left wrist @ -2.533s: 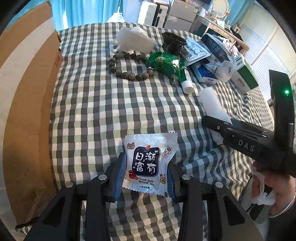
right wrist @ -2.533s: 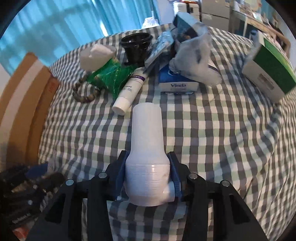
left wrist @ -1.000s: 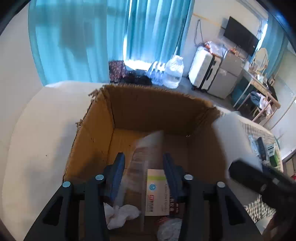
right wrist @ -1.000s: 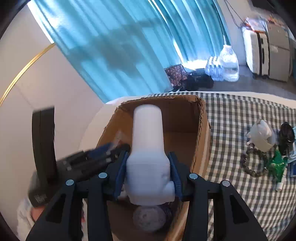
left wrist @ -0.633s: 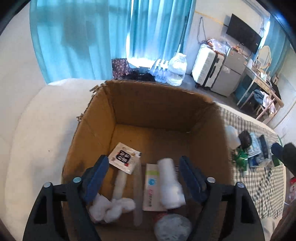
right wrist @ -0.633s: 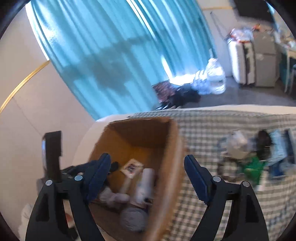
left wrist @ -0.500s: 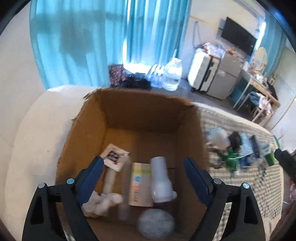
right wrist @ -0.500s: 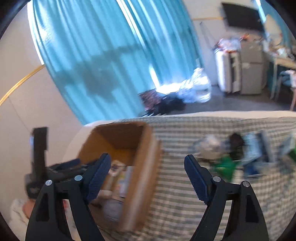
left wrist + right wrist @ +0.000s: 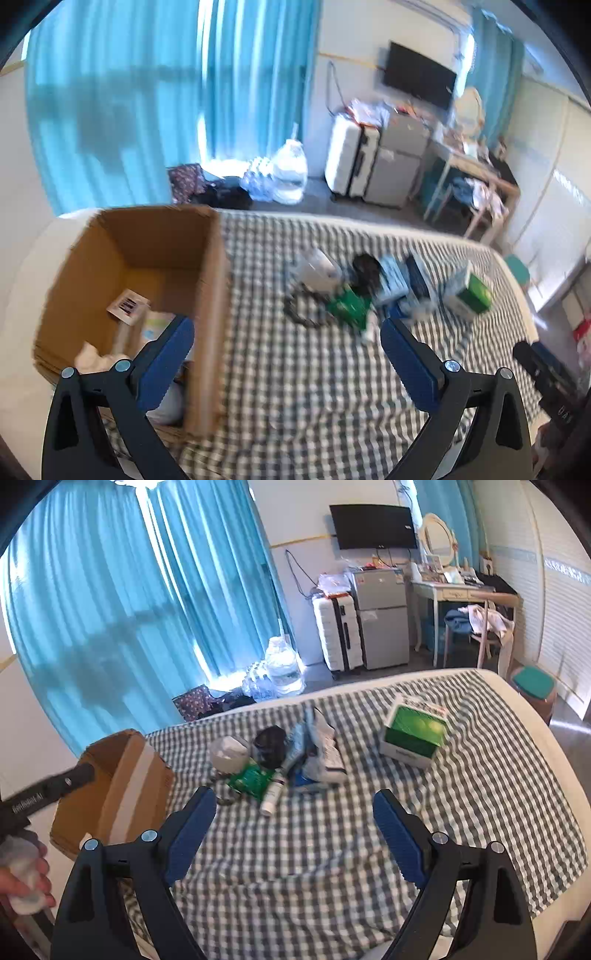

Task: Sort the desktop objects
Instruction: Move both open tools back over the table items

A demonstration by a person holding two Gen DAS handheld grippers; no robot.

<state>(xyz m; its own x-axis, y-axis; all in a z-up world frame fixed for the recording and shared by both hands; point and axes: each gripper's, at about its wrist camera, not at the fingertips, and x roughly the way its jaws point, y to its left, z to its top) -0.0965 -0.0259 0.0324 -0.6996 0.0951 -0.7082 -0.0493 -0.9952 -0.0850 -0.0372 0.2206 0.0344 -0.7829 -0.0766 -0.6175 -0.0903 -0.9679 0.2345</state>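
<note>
Above the checkered bed [image 9: 332, 849], your left gripper [image 9: 284, 354] and right gripper [image 9: 291, 823] both have fingers spread wide, holding nothing, beside the cardboard box [image 9: 210, 295].

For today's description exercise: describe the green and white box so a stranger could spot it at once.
On the checked cloth, look right of the central clutter pile. The green and white box sits alone there, the only large boxy item, with a bright green face.

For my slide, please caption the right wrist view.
Open right gripper above checked cloth, facing clutter beside cardboard box.
</note>
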